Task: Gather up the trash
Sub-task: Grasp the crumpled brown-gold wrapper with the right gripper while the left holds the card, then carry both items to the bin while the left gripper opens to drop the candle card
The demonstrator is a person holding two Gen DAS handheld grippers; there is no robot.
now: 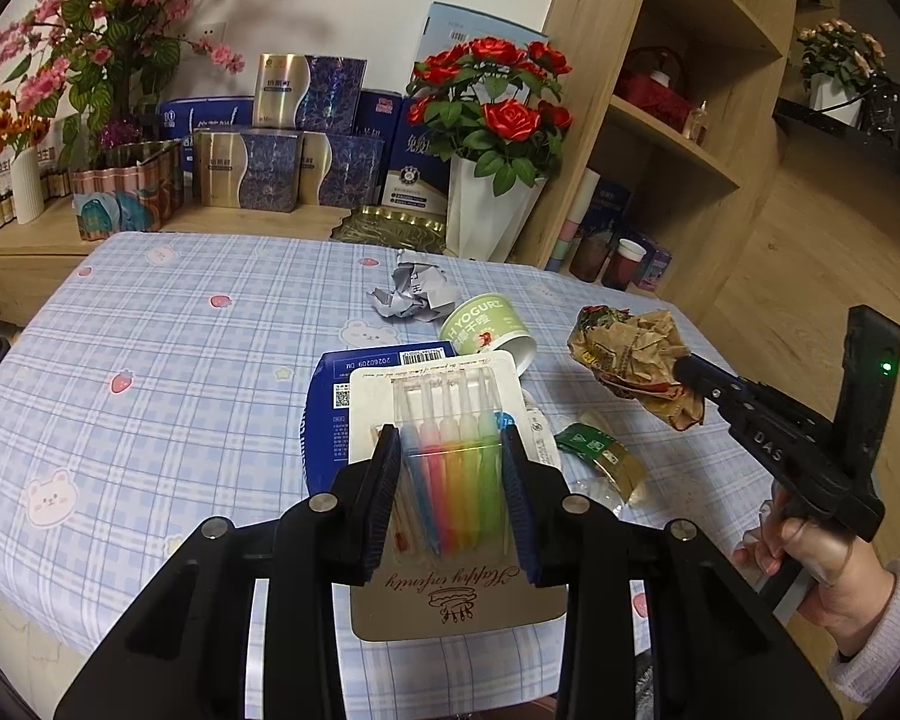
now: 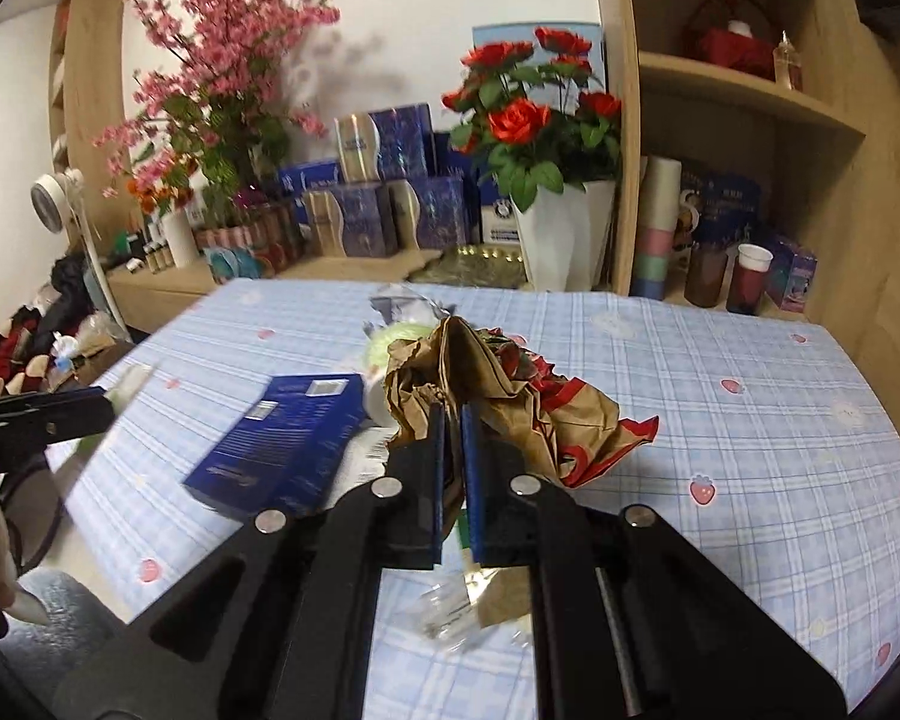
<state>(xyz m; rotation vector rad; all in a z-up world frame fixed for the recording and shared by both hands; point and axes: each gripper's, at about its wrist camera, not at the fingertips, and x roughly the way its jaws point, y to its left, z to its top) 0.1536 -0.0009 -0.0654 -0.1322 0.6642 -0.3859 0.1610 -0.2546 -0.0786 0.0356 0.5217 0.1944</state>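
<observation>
My left gripper is shut on a white blister card of coloured brushes, held above the table. To its right my right gripper carries a crumpled brown paper bag clear of the cloth. In the right wrist view that gripper is shut on the brown bag, its pads pinching a fold. On the table lie a blue box, a green yogurt cup on its side, a crumpled grey paper and a green-gold wrapper.
A checked blue tablecloth covers the table. Behind it stand a white vase of red roses, boxes and pink flowers on a low wooden shelf. A tall shelf unit rises at the right. A person's hand holds the right gripper.
</observation>
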